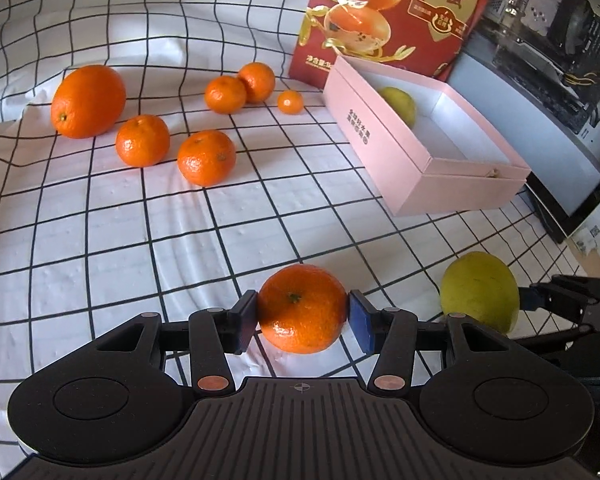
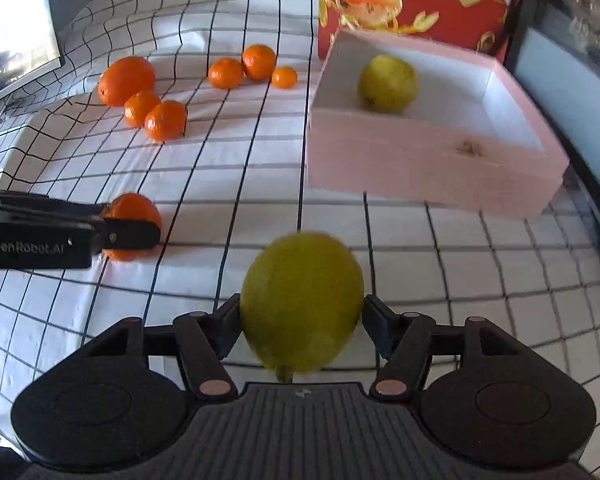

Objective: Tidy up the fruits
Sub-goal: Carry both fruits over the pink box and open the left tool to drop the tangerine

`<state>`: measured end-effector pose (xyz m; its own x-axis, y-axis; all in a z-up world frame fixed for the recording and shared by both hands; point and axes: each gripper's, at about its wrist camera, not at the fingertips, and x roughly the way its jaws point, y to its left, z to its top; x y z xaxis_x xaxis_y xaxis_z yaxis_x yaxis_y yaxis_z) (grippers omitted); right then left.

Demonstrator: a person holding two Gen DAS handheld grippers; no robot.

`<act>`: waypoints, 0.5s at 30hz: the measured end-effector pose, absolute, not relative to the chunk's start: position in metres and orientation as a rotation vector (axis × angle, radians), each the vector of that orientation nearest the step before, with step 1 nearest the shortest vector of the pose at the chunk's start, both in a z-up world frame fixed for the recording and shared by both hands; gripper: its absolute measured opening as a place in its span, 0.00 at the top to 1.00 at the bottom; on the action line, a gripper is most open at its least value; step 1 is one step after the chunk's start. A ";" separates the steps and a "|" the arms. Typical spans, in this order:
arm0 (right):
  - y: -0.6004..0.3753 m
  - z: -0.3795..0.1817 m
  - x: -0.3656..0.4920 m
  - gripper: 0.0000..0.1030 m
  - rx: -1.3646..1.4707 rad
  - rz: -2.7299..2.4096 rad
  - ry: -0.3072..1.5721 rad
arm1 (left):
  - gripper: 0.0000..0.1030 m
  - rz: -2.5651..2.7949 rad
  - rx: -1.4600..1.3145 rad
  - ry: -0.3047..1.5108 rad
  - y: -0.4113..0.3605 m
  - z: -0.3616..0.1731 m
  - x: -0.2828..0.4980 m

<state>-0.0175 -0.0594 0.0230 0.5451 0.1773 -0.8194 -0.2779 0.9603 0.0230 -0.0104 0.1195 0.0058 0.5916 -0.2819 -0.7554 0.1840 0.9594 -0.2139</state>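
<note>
A white cloth with a black grid (image 1: pixel 100 240) covers the bench, rumpled toward the far left, where a dark screen (image 2: pixel 16 16) stands at its edge. On the far left of the cloth lies a large orange (image 1: pixel 88 101), with two smaller mandarins just beside it, then a cluster of three more small ones farther back. The wide middle of the cloth is bare and open. To the right sits an open pink cardboard box (image 1: pixel 384 160) holding one yellow-green lemon (image 2: pixel 387 83), with a red printed carton (image 1: pixel 388 20) standing upright right behind it and dark computer hardware (image 1: pixel 552 32) beyond the bench's right edge.

The left hand-held gripper (image 1: pixel 302 316) pinches a round orange mandarin (image 1: pixel 302 308) between its blue pads, over the near part of the cloth. Just to its right, the right hand-held gripper (image 2: pixel 302 320) has a second yellow-green lemon (image 2: pixel 302 300) between its fingers; the left one touches the fruit, while a narrow gap shows at the right one, so the jaws sit slightly spread. That lemon is blurred and lies short of the pink box's near wall.
</note>
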 end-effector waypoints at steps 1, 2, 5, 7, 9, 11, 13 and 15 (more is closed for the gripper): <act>-0.061 0.022 -0.020 0.31 -0.109 0.269 0.944 | 0.48 -0.271 -0.117 0.900 0.120 0.006 -0.011; -0.061 0.021 -0.021 0.30 -0.105 0.268 0.942 | 0.48 -0.271 -0.116 0.902 0.119 0.006 -0.011; -0.063 0.020 -0.026 0.26 -0.095 0.269 0.922 | 0.48 -0.269 -0.109 0.904 0.119 0.007 -0.013; -0.064 0.019 -0.027 0.21 -0.085 0.279 0.918 | 0.48 -0.272 -0.107 0.902 0.118 0.008 -0.015; -0.064 0.019 -0.028 0.18 -0.079 0.284 0.915 | 0.48 -0.273 -0.107 0.902 0.117 0.008 -0.017; -0.065 0.018 -0.029 0.14 -0.070 0.292 0.912 | 0.48 -0.274 -0.109 0.905 0.116 0.007 -0.018; -0.064 0.017 -0.029 0.04 -0.064 0.300 0.913 | 0.48 -0.272 -0.109 0.902 0.115 0.007 -0.019; -0.063 0.015 -0.029 0.00 -0.061 0.313 0.923 | 0.48 -0.267 -0.113 0.899 0.116 0.008 -0.020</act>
<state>-0.0292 -0.0630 0.0153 0.5615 0.2396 -0.7920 -0.2915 0.9531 0.0817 -0.0200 0.1159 0.0078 0.5922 -0.2760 -0.7571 0.1818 0.9610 -0.2082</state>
